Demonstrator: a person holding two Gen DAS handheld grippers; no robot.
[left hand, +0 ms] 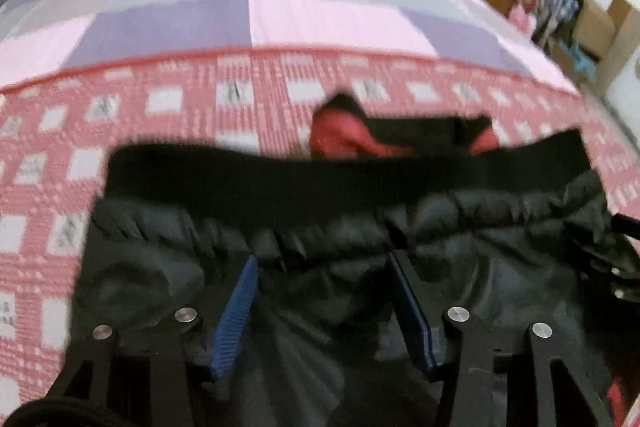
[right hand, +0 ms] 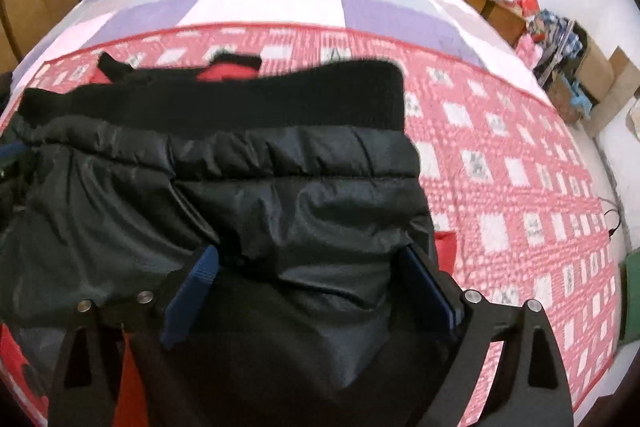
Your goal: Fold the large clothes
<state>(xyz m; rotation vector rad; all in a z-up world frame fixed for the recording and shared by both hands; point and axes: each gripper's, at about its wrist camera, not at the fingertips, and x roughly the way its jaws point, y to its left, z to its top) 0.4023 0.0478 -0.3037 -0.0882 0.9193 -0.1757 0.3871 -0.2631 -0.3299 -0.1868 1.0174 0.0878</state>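
Both grippers are sitting over the same black padded jacket (left hand: 320,259), which is lying on the red-and-white checked blanket (left hand: 168,99) that is covering the near part of the bed (left hand: 280,15). I am seeing the left gripper (left hand: 322,259) with its blue fingers (left hand: 240,311) spread apart, dark fabric bunching between and just beyond them; they are not pinching anything that I can make out. The right gripper (right hand: 308,255) is looking the same: fingers (right hand: 192,291) apart, the jacket's cloth (right hand: 280,187) filling the gap and running ahead of the tips.

Ahead of both sets of fingers the black ribbed hem band (right hand: 224,99) is lying doubled over the body, and bits of red lining (left hand: 340,135) are peeking out past it, so I am judging that at least one fold has been laid. The bundle is still looking wide and puffy, stretching well to either side of each gripper, so I am expecting more folds and some flattening to be left. How the sleeves are tucked I cannot tell; they are hidden under the bulk.
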